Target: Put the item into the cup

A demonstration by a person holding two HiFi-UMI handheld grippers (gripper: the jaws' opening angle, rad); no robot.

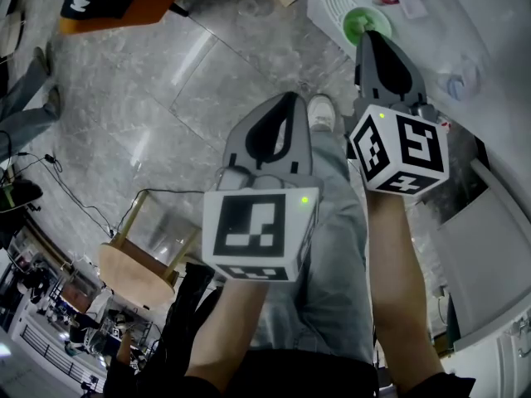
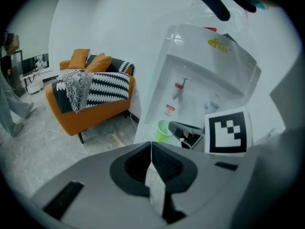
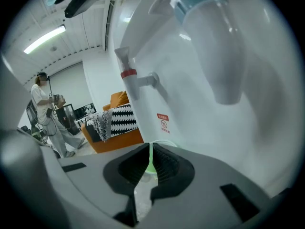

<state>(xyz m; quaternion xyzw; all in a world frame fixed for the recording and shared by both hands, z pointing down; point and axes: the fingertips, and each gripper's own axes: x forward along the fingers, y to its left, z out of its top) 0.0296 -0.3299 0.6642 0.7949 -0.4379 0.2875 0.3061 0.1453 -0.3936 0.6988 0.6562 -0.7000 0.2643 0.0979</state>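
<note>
A green cup [image 1: 357, 21] stands in the bay of a white water dispenser [image 1: 448, 23], below its red tap [image 3: 128, 74]. My right gripper [image 1: 371, 36] reaches its rim, jaws nearly together, with a green strip of the cup [image 3: 151, 162] between them. The left gripper view shows the cup [image 2: 163, 130] with the right gripper [image 2: 176, 127] touching its side. My left gripper [image 1: 286, 99] hangs lower and left, over the floor. It is shut on a small flat whitish packet [image 2: 155, 187] standing upright between the jaws.
An orange sofa [image 2: 90, 111] with a striped blanket stands left of the dispenser. A wooden stool [image 1: 137, 272] is on the marble floor at lower left. A person [image 3: 45, 113] stands far back. A blue tap [image 3: 205, 6] juts out above my right gripper.
</note>
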